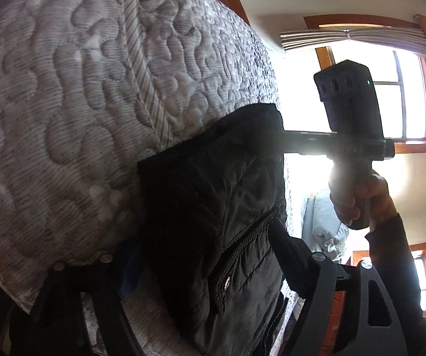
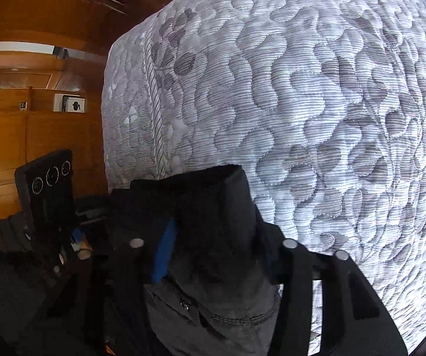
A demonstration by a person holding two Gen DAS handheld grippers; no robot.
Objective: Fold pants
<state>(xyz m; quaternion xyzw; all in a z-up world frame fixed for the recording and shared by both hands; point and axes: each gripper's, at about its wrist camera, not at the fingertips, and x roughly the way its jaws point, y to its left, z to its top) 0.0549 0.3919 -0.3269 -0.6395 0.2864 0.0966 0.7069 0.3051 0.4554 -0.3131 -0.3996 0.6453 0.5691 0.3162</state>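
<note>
The black pants (image 1: 213, 207) hang in front of a quilted grey mattress (image 1: 79, 103), with a snap pocket flap showing. My left gripper (image 1: 201, 267) is shut on the pants' waist edge, fabric pinched between its fingers. The right gripper's body (image 1: 349, 112) shows beyond, held by a hand. In the right wrist view my right gripper (image 2: 213, 255) is shut on the pants (image 2: 213, 296) at the other end of the waist. The left gripper's body (image 2: 49, 190) is at the left. The mattress (image 2: 316, 103) fills the background.
Bright windows with wooden frames (image 1: 405, 95) and a curtain are at the right. A light blue bundle (image 1: 325, 225) lies below the window. Wooden cabinets (image 2: 20, 118) with small boxes stand at the left of the right wrist view.
</note>
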